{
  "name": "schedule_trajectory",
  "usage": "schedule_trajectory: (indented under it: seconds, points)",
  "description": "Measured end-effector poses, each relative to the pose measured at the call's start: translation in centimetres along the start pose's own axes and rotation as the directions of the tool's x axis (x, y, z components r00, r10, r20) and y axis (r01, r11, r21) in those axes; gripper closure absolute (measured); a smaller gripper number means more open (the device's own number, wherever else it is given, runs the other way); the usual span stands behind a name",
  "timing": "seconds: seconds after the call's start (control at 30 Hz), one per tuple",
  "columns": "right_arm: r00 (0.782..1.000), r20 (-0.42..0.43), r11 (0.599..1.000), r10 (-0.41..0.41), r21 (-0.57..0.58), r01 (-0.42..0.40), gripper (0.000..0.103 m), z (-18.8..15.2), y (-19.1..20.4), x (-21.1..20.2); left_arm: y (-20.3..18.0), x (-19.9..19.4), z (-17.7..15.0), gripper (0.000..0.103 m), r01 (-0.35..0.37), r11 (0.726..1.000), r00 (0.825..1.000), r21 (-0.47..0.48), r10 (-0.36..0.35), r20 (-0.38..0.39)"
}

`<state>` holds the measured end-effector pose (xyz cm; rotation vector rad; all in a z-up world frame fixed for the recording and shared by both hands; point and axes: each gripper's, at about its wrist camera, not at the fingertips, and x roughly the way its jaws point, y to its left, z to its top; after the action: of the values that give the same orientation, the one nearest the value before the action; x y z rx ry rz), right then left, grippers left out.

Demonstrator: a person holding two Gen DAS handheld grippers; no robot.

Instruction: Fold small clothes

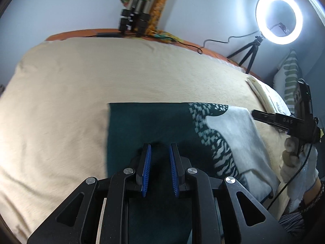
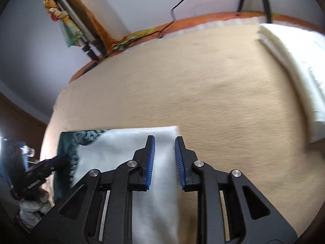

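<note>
A small garment [image 1: 154,126] lies flat on the beige blanket [image 1: 81,85]. It is dark green on the left, with a green-and-white pattern and a white right part [image 1: 239,134]. My left gripper [image 1: 160,145] is open, low over the green part, holding nothing. My right gripper [image 2: 165,138] is open over the white right edge [image 2: 126,144] of the garment. It also shows in the left wrist view [image 1: 254,113], at the garment's right side. The left gripper shows in the right wrist view [image 2: 63,156], over the green end.
A lit ring light [image 1: 279,17] on a small tripod stands at the far right corner. A folded tripod [image 1: 133,20] leans on the wall behind the bed. A white folded cover [image 2: 294,71] and a striped pillow [image 1: 290,77] lie to the right. A cable [image 1: 213,40] runs along the bed's far edge.
</note>
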<state>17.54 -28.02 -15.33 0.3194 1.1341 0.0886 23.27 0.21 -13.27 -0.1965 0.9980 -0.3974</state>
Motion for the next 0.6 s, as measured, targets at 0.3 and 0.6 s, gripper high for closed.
schedule_trajectory:
  seconds: [0.3, 0.6]
  points:
    - [0.997, 0.029, 0.997, 0.077, -0.023, -0.076, 0.049, -2.4, -1.1, -5.7, 4.7, -4.8, -1.9, 0.060, 0.077, 0.973, 0.997, -0.216, -0.068, 0.047]
    - [0.971, -0.080, 0.973, 0.224, 0.068, -0.219, 0.045, -6.7, -3.8, -5.5, 6.8, -5.6, -7.4, 0.060, 0.210, 0.856, 0.972, -0.473, -0.234, 0.007]
